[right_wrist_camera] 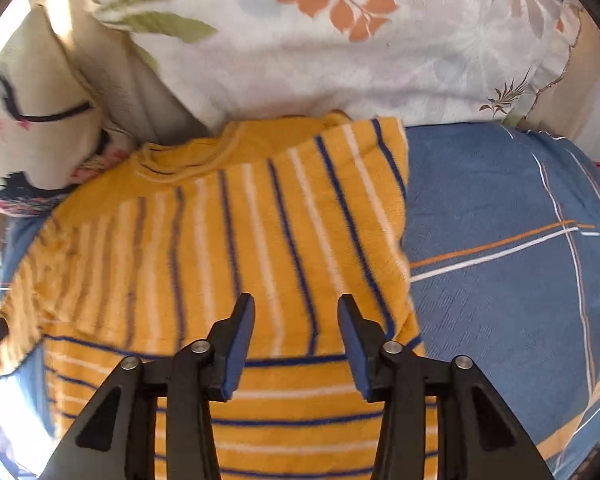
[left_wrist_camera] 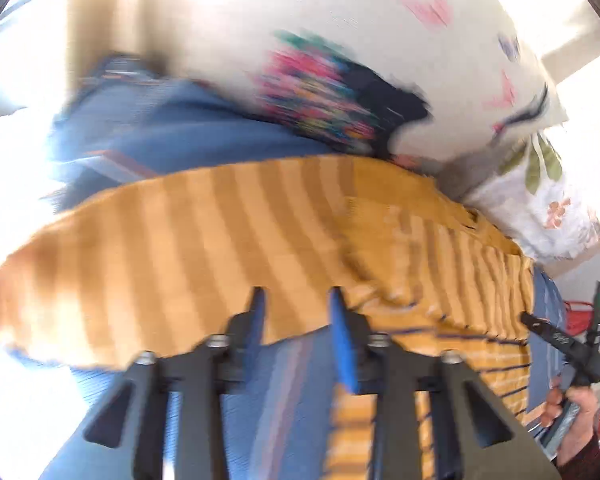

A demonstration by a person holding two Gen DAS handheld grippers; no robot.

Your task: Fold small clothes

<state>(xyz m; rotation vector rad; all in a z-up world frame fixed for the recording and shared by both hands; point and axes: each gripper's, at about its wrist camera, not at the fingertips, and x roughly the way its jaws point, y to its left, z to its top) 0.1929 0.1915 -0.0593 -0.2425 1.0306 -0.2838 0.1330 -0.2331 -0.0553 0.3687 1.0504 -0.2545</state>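
1. Both claws stood apart with nothing between their blue pads: the left gripper (left_wrist_camera: 298, 300) hung over the near edge of the yellow striped sweater (left_wrist_camera: 204, 248), and the right gripper (right_wrist_camera: 296, 312) hung over the same sweater (right_wrist_camera: 228, 248) in its own view.
2. Left jaws showed a moderate gap, with cloth visible behind them rather than pinched; the left view was badly blurred.
3. Right jaws were spread wider, and the sweater's navy and white stripes showed between them.
4. In the right wrist view the sweater lay on a blue bedsheet (right_wrist_camera: 500, 208) crossed by white and orange lines, its collar toward the far side and one part folded over so the stripes ran two ways.
5. A floral pillow (right_wrist_camera: 340, 52) with orange and green leaves sat at the far side, touching the sweater's collar end.
6. A cream cushion (left_wrist_camera: 340, 32) with a stitched face lay to the far left in the right view and filled the far part of the left view.
7. At the right edge of the left view, the person's right hand (left_wrist_camera: 568, 412) gripped the other tool's handle.
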